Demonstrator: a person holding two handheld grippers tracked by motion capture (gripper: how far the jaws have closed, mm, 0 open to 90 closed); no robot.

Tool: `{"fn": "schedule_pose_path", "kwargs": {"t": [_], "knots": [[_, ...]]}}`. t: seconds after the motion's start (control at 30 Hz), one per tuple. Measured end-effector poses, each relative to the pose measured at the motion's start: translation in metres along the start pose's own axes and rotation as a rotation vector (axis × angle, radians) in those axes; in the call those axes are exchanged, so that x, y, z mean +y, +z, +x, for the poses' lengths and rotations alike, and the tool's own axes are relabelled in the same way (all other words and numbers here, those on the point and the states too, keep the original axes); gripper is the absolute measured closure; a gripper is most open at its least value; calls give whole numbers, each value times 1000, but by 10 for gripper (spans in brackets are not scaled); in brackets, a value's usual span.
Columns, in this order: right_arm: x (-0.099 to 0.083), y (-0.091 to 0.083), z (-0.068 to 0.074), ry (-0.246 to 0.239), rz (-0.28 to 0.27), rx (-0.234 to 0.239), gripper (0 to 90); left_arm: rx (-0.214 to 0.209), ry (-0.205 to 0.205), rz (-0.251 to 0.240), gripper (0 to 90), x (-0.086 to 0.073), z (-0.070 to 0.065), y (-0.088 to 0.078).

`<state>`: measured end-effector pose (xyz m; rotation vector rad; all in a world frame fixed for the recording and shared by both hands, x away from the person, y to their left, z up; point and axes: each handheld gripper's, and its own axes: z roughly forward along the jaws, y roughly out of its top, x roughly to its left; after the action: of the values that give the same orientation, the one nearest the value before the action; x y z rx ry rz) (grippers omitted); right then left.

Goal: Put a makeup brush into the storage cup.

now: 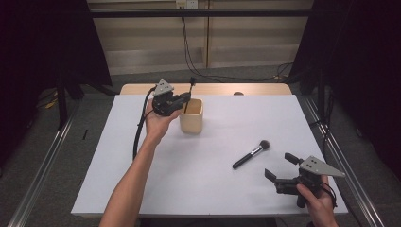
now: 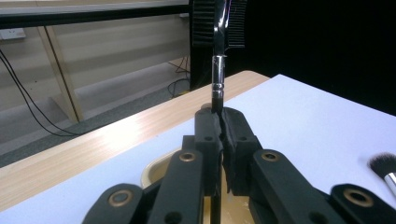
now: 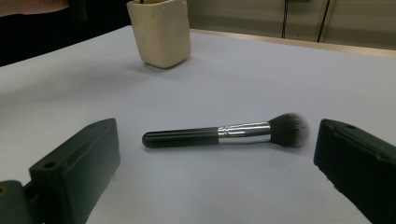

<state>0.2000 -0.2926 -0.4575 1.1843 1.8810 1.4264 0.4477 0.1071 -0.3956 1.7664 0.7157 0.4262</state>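
Two brushes: your left claw (image 1: 185,98) pinches a thin brush (image 1: 190,92) above the cream cup (image 1: 191,117), far left; your right claw (image 1: 280,166) stands spread, near right, beside the powder brush (image 1: 251,153) lying on the table (image 1: 213,189).

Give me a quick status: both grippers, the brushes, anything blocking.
Left gripper shut on slim brush, upright over cream cup. Right gripper open, apart from makeup brush lying flat on white table. Nothing between them.
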Motion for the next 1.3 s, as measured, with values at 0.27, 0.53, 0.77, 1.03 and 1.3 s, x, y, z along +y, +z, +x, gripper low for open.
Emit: {"fn": "schedule_pose_path", "kwargs": {"t": [0.27, 0.53, 0.77, 1.03, 1.3], "knots": [[0, 0, 0, -2, 1, -1, 1, 0, -4, 20, 860, -10, 0, 0], [0, 0, 0, -5, 3, -1, 1, -3, -20, 31, 859, -16, -1, 0], [0, 0, 0, 2, 2, -2, 1, -5, -12, 38, 857, -18, -2, 0], [0, 0, 0, -4, 3, -2, 1, -3, -9, 56, 853, -22, -3, 2], [0, 0, 1, -1, 1, 2, 1, -5, -7, 65, 823, -23, -3, 3]]}}
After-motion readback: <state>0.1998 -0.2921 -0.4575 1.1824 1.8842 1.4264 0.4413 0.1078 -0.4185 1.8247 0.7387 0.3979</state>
